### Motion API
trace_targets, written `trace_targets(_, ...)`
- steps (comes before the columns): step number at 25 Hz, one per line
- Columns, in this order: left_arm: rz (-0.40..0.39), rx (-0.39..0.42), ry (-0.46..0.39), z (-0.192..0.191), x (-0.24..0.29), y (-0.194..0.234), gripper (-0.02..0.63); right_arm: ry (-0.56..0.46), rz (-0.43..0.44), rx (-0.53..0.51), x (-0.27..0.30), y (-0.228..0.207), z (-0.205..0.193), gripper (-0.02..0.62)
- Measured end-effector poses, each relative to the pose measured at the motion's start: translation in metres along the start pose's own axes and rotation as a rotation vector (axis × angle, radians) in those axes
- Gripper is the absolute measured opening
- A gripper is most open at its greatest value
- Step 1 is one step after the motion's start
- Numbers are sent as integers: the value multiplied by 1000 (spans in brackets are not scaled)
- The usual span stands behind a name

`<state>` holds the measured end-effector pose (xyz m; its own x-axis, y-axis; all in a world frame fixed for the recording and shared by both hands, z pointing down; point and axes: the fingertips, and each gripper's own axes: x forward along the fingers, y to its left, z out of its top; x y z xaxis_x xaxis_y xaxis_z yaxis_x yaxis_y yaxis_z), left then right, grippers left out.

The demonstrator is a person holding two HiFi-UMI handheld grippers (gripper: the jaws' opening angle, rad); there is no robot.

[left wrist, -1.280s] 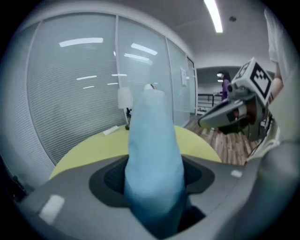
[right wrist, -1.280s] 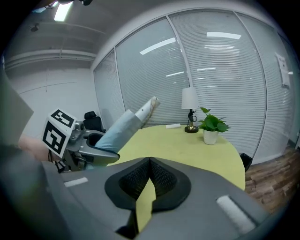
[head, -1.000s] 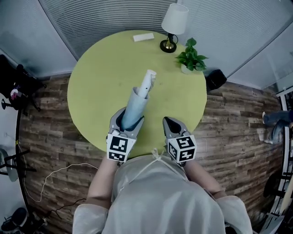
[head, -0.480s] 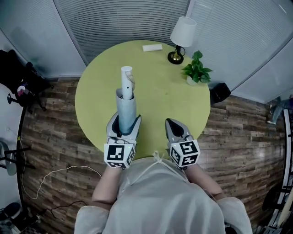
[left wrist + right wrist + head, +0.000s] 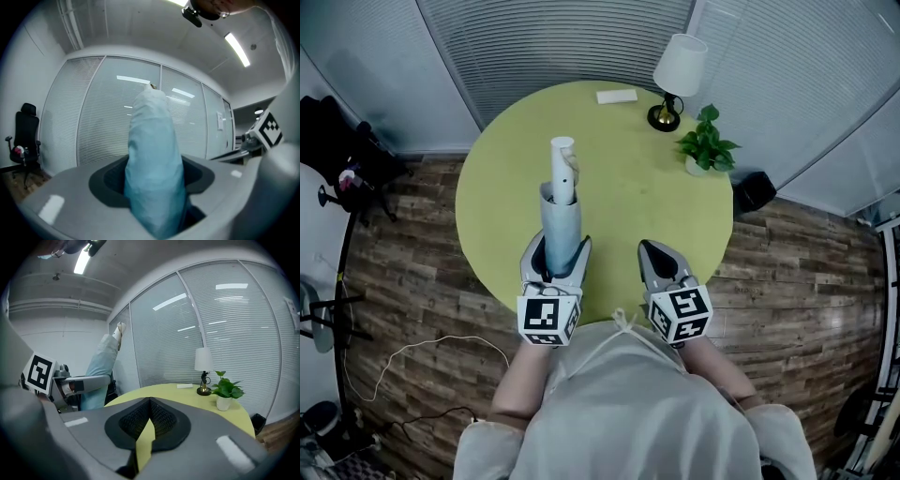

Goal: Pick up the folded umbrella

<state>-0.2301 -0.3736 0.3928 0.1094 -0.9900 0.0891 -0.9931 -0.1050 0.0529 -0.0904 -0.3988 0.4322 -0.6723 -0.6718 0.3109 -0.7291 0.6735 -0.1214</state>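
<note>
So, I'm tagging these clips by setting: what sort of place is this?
Probably an office meeting room: blind-covered glass walls, a black office chair off to the side, and a round green table carrying a lamp and a potted plant.

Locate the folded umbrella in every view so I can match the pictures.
Head view: folded umbrella left of centre, over the near-left part of the yellow table, white handle pointing away.
Left gripper view: centre, filling the foreground.
Right gripper view: left side, slanting upward.
Shared landmark: the slatted blinds in the background.
</note>
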Motion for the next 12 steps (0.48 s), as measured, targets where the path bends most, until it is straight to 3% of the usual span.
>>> trace_targets(12, 15, 1, 38, -10, 0, -5, 293, -74, 14, -29, -5, 0, 14, -2)
